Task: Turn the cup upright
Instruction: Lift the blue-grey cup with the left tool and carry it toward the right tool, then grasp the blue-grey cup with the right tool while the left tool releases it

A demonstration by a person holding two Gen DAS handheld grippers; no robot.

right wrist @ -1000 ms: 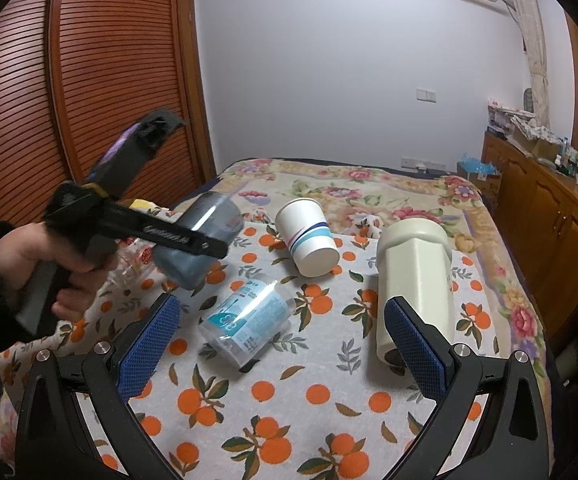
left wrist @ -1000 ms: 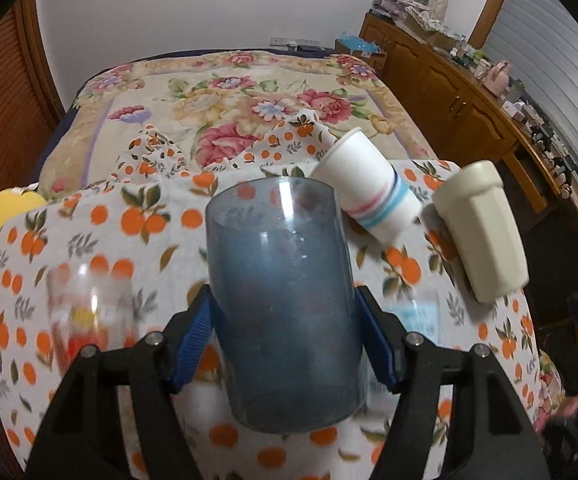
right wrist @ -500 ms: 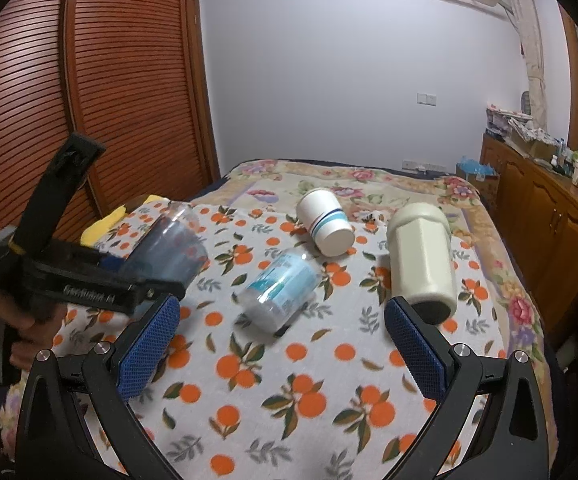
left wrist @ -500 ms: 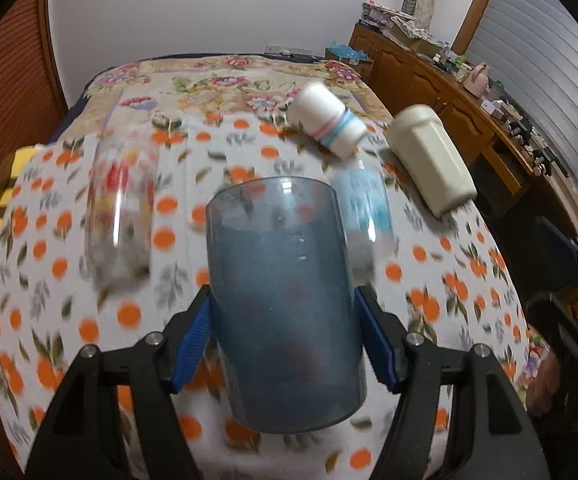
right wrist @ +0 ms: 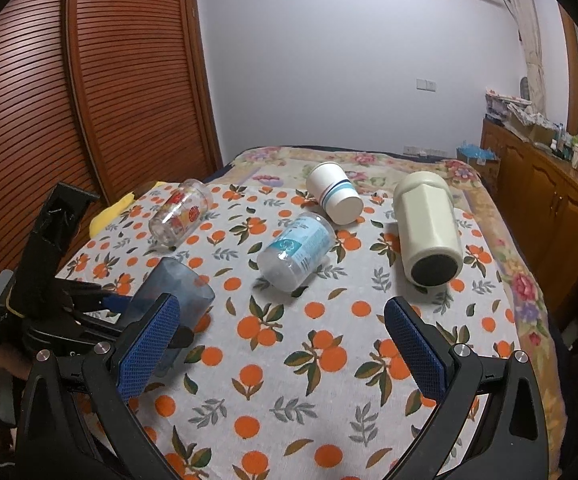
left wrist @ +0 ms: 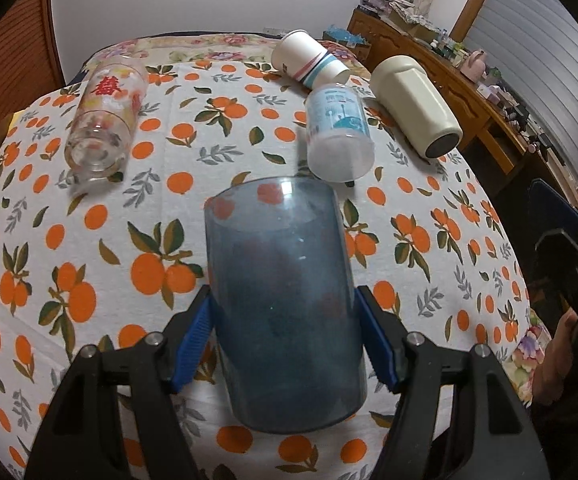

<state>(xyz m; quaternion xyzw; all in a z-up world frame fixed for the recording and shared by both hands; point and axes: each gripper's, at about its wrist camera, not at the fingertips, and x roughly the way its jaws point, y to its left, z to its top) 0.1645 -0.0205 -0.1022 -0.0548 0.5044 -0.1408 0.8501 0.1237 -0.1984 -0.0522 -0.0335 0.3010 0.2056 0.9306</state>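
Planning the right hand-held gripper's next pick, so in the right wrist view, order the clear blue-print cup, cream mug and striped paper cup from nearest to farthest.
From the right hand-held gripper:
1. Clear blue-print cup, centre, lying on its side.
2. Cream mug, right, lying with its mouth toward the camera; nearly tied with 1.
3. Striped paper cup, behind both, tipped over.

Left black two-finger gripper with blue ribbed pads (left wrist: pixel 285 336) clamped shut, one pad (left wrist: pixel 193 344) pressed to each side of a translucent blue-grey plastic cup (left wrist: pixel 285 300) standing out ahead between the fingers. Seen from the right wrist (right wrist: pixel 101 312), held low and tilted. Right black two-finger gripper with blue pads (right wrist: pixel 285 348) spread wide, nothing between its fingers (right wrist: pixel 151 344).
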